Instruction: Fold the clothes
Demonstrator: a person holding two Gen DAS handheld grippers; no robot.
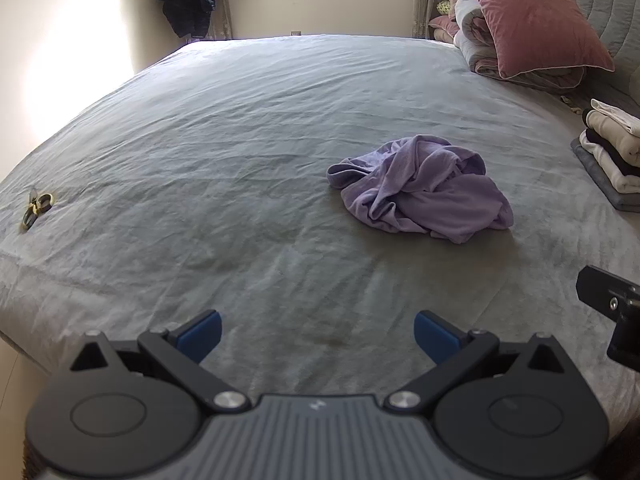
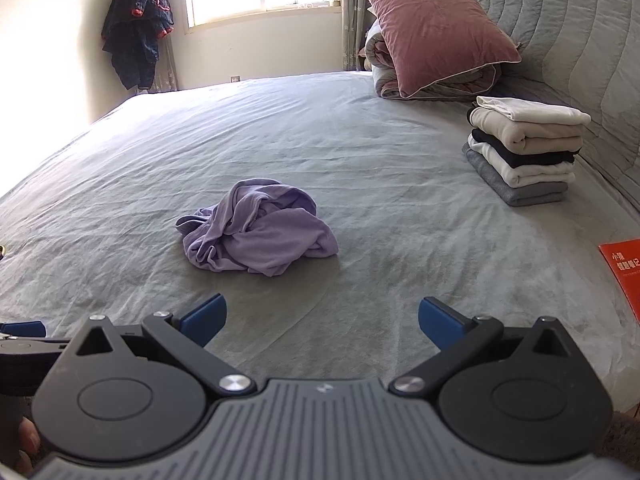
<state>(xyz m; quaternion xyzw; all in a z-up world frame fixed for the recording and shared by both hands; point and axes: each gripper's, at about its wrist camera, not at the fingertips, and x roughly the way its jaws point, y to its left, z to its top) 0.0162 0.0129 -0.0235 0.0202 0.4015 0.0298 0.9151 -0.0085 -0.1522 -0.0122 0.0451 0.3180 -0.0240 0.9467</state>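
Note:
A crumpled lilac garment (image 1: 424, 188) lies in a heap on the grey bed (image 1: 240, 140); it also shows in the right wrist view (image 2: 260, 228). My left gripper (image 1: 318, 334) is open and empty, hovering over the near part of the bed, short of the garment and to its left. My right gripper (image 2: 322, 322) is open and empty, also short of the garment, which lies ahead and slightly left. A stack of folded clothes (image 2: 524, 148) sits at the right by the headboard; it also shows in the left wrist view (image 1: 612, 152).
A pink pillow (image 2: 436, 24) rests on a rolled quilt (image 2: 440, 84) at the far right. A red booklet (image 2: 624, 276) lies at the bed's right edge. Small rings (image 1: 38, 208) lie at the left. A dark jacket (image 2: 138, 28) hangs in the corner.

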